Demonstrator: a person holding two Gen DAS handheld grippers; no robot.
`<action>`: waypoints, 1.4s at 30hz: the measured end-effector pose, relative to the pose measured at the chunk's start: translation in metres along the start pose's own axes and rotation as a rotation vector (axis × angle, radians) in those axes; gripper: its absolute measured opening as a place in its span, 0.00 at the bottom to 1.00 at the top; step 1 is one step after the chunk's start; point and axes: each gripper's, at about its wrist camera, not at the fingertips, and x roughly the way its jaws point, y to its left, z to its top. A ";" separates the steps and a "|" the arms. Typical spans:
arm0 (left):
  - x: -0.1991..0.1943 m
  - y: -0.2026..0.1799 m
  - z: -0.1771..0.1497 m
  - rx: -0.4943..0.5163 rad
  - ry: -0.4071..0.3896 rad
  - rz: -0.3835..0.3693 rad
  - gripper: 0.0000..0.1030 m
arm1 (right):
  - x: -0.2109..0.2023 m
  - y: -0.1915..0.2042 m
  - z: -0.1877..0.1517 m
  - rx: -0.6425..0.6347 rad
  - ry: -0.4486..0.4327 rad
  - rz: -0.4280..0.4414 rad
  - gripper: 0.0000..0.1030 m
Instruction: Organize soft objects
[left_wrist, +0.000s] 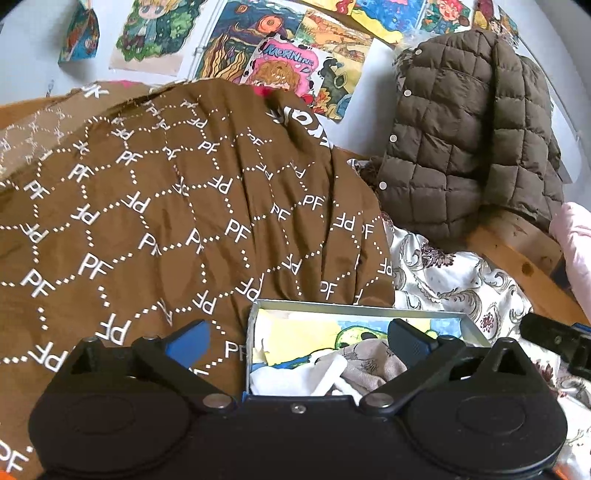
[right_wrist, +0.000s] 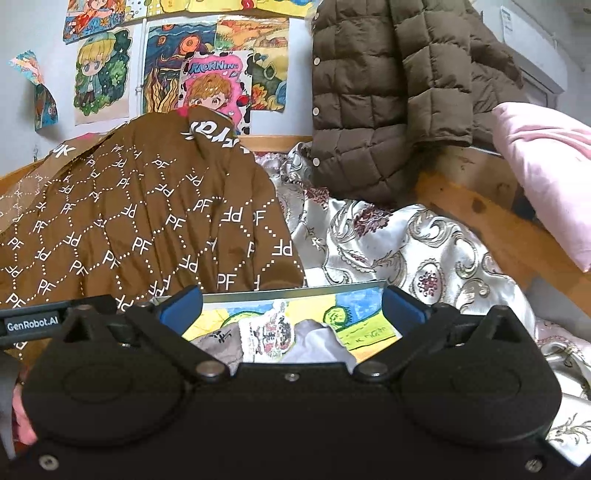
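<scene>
A shallow metal-rimmed box (left_wrist: 354, 309) with a painted cartoon lining holds small soft cloths (left_wrist: 369, 363); it also shows in the right wrist view (right_wrist: 295, 291) with its cloths (right_wrist: 273, 332). My left gripper (left_wrist: 295, 338) is open, its blue fingertips (left_wrist: 188, 338) wide apart, one over the brown cloth and one over the box. My right gripper (right_wrist: 291, 304) is open just above the box, empty. A brown "PF" printed cloth (left_wrist: 166, 206) lies heaped to the left of the box (right_wrist: 140, 218).
A brown quilted jacket (left_wrist: 465, 129) hangs over the wooden bed frame (left_wrist: 517, 254) at the back right (right_wrist: 391, 96). A floral satin bedspread (right_wrist: 399, 243) covers the bed. A pink cloth (right_wrist: 546, 173) lies at the right. Drawings (right_wrist: 214, 81) cover the wall.
</scene>
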 end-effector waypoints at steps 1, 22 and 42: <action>-0.003 -0.001 -0.001 0.004 0.001 0.004 0.99 | -0.005 -0.002 -0.001 0.004 -0.003 -0.003 0.99; -0.073 -0.020 -0.037 0.103 0.046 0.032 0.99 | -0.124 -0.033 -0.057 0.069 0.025 0.001 0.99; -0.164 -0.033 -0.085 0.151 0.070 0.022 0.99 | -0.267 -0.058 -0.117 0.113 0.040 0.022 0.99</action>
